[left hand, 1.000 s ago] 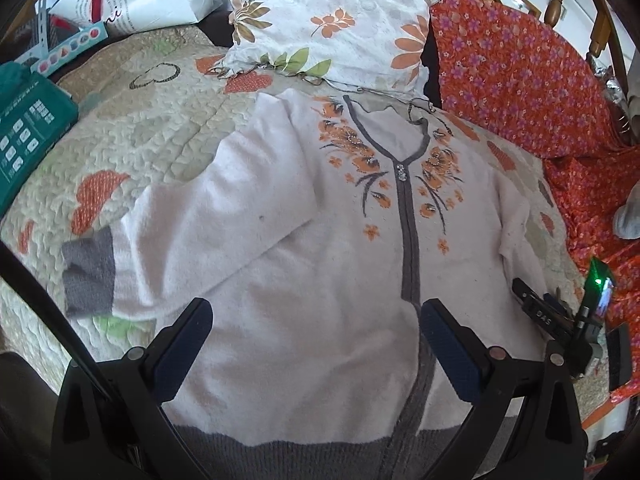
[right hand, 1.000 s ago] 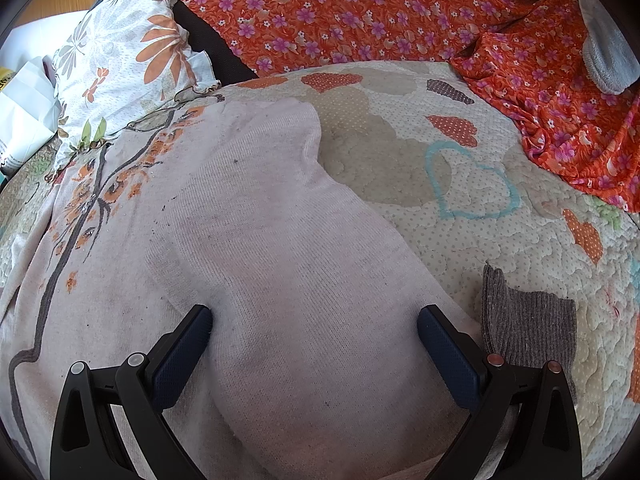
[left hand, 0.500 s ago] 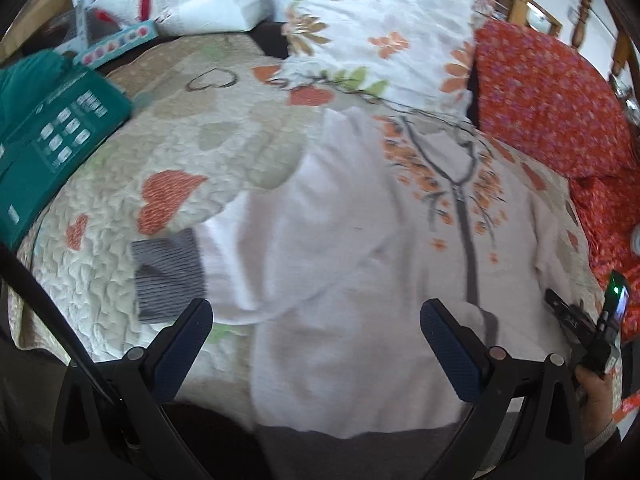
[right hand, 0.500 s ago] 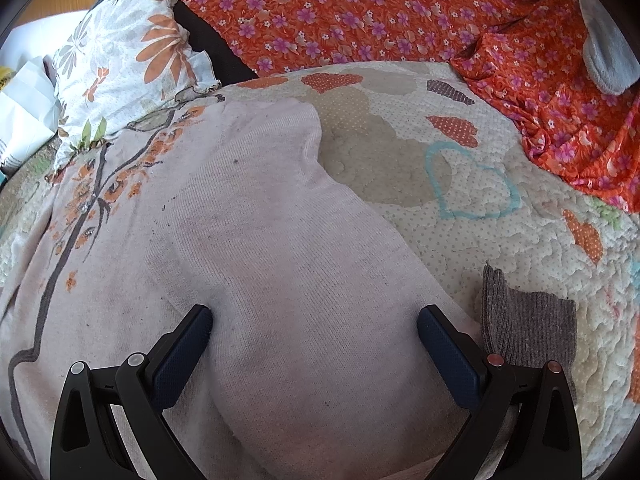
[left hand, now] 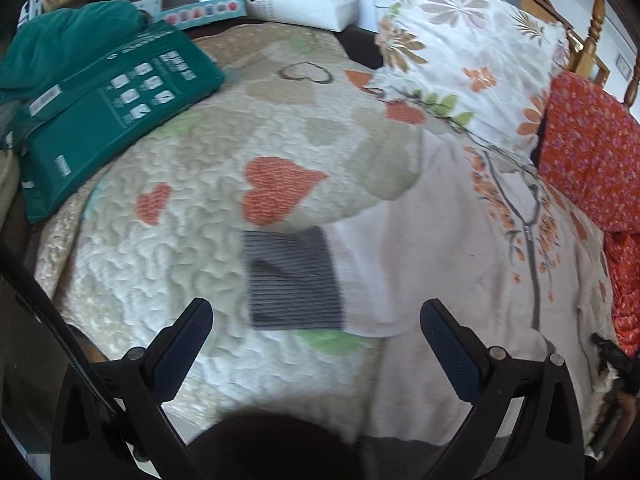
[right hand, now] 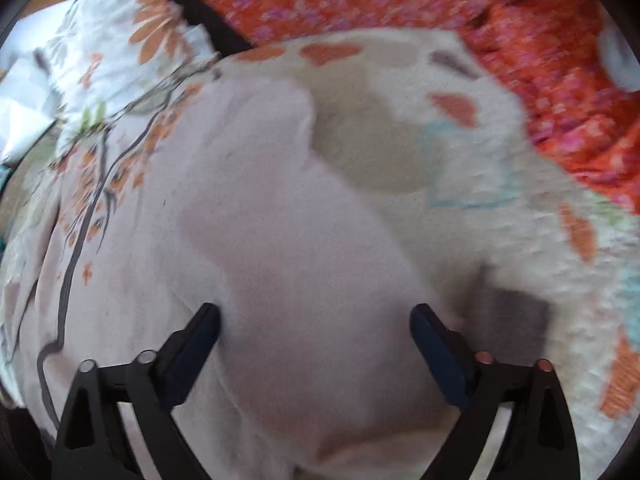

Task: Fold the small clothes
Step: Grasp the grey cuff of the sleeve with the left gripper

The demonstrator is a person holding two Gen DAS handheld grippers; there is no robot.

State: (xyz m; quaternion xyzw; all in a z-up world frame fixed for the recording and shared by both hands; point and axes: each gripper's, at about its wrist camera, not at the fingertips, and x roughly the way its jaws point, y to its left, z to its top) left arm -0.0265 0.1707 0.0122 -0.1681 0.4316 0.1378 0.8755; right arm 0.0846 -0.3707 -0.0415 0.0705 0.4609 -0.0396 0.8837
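While the pale pink knit cardigan w/ grey zip and orange flower print (left hand: 460, 264) lies flat on the quilted heart-print bedspread (left hand: 168, 248), both sleeves out, no fold is made yet; all folds remain, I judge.

My left gripper (left hand: 316, 344): jaws apart, empty, grey ribbed cuff (left hand: 292, 280) just ahead between them.

My right gripper (right hand: 314, 344): jaws wide, have just been closing a little, the other sleeve (right hand: 304, 280) between them, not pinched.

Left view only: teal box (left hand: 108, 120), far-left. Right view only: second grey cuff (right hand: 516, 324), just right of the right jaw.
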